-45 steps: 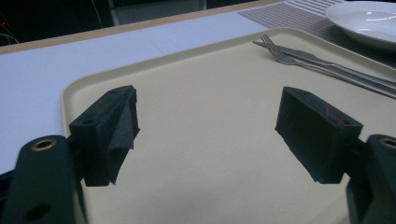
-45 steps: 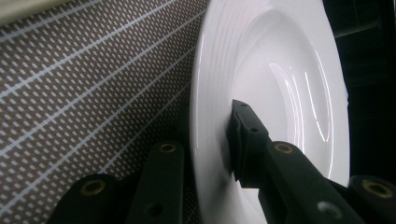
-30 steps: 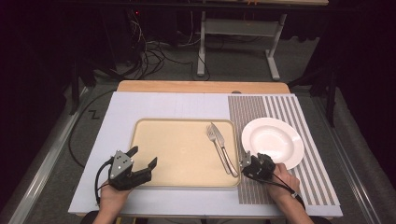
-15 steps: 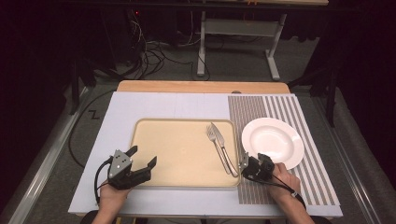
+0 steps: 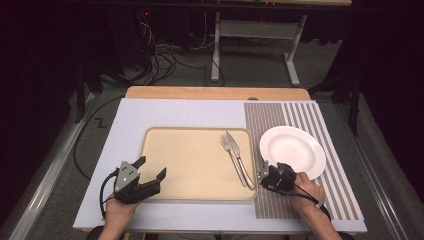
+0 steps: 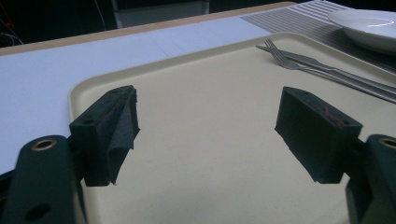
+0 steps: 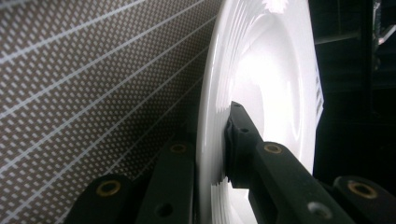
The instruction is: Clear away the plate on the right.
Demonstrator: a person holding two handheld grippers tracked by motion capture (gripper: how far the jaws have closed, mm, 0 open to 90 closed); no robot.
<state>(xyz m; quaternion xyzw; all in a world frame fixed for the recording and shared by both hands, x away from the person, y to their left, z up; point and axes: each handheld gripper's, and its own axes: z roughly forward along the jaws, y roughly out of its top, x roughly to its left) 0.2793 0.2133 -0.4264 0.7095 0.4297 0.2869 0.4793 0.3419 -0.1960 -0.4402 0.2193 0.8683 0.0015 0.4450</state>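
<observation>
The right tool [image 5: 263, 174] is clamping the near rim of the white plate [image 5: 292, 151]; in the right gripper view its jaws have just been closing and are now pinching the rim of the plate [image 7: 261, 93] between them, one jaw under the rim and the other lying on the plate's inner face. The plate is sitting on the striped placemat [image 5: 330, 190] at the right of the bench [image 5: 190, 112], just beside the tray [image 5: 195, 165]. In the right gripper view the placemat [image 7: 93, 84] is standing almost on edge, so the tool is rolled onto its side. The right hand [image 5: 305, 192] is coming in from the bottom edge, low over the placemat, angled up and left toward the plate.

The left tool [image 5: 150, 167] is standing released, its jaws wide apart and gripping nothing. In the left gripper view both black pads [image 6: 317, 133] are hanging just over the bare tray [image 6: 201, 130], which shows between them. The left hand [image 5: 120, 207] is resting at the tray's near left corner, pointing the tool up and right across the tray.

A fork [image 5: 231, 150] and a knife [image 5: 241, 162] are lying side by side on the right part of the tray, near the right tool but apart from it.
</observation>
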